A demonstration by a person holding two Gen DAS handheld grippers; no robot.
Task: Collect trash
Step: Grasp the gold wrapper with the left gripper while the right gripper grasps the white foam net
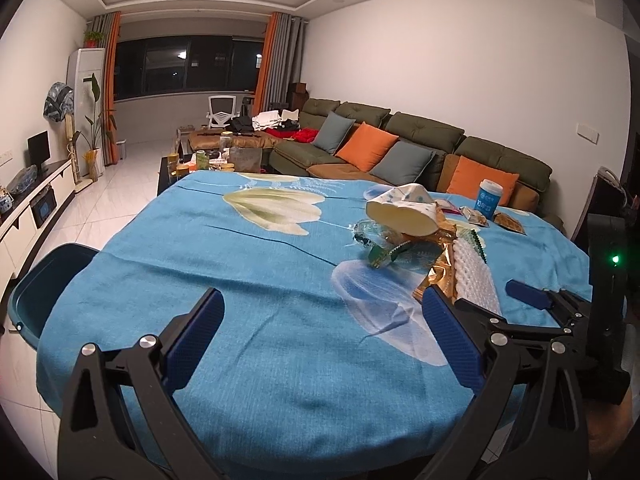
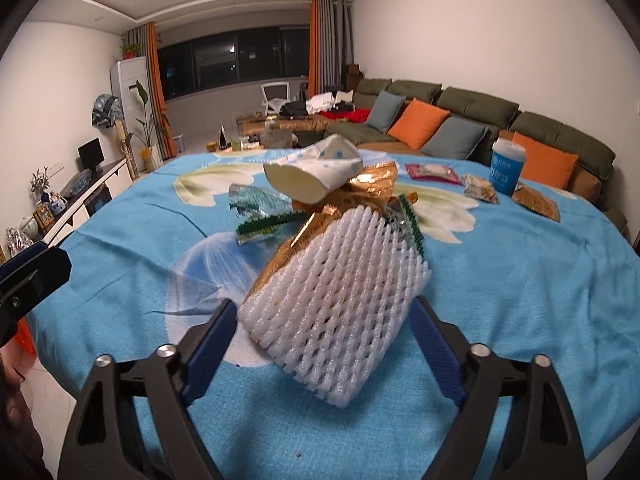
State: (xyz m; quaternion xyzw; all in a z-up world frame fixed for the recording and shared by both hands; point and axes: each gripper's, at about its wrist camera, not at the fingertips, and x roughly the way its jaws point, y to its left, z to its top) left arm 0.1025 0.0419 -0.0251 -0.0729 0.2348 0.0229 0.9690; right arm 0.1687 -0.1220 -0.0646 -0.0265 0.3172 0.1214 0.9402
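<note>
Trash pile (image 2: 320, 216) on blue tablecloth (image 2: 520, 300); sofa (image 2: 480, 116) behind; both fingers wide.

Bare blue cloth (image 1: 248, 280) lies open leftward; the trash heap (image 2: 332, 240) blocks the right.

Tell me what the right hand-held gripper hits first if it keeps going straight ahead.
The white foam net: it already lies between the open fingers of the right hand-held gripper, ahead of the gold wrapper behind it. Whether the pads touch it is unclear.

Green sofa (image 1: 420, 132), dark window (image 1: 184, 64)
</note>
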